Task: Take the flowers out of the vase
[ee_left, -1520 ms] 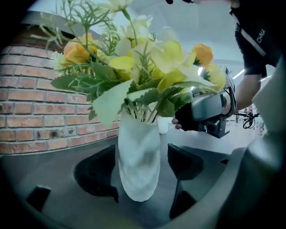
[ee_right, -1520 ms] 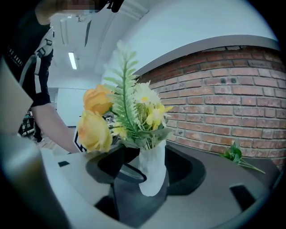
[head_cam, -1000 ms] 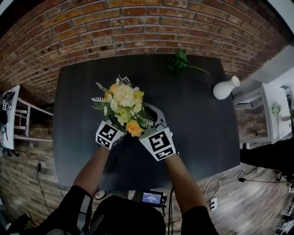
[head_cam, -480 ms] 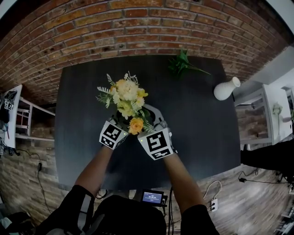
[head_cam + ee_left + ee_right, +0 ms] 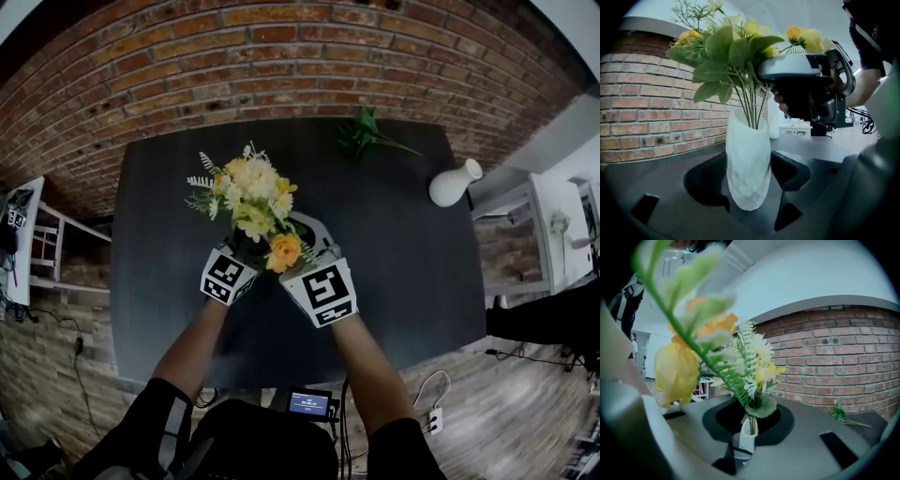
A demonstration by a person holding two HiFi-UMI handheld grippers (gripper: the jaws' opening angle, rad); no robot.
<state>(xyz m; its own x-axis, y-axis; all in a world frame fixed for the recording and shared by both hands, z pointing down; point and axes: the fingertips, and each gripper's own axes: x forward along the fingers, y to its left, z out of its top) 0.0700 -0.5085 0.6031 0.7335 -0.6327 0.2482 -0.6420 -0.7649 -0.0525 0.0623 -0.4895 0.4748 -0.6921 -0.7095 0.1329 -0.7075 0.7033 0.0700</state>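
Note:
A bunch of yellow, white and orange flowers [image 5: 248, 195] stands in a white vase [image 5: 747, 166] on the dark table [image 5: 403, 253]; from the head view the blooms hide the vase. My left gripper [image 5: 750, 202] is shut on the vase body, one pad on each side. My right gripper [image 5: 300, 246] reaches in from the right above the vase rim, and the left gripper view shows it as a grey-and-black body [image 5: 806, 89] at stem height. Its jaws are closing, pressed on the green stems [image 5: 749, 425] just under the leaves. The stem ends are still inside the vase.
A second white vase [image 5: 455, 181] sits near the table's right edge. A loose green sprig [image 5: 370, 131] lies at the far edge by the brick wall [image 5: 281, 56]. A white shelf unit [image 5: 28, 234] stands left of the table.
The right gripper has closed on the stems and risen a little, and the bouquet has lifted slightly with it. The left gripper has stayed on the vase.

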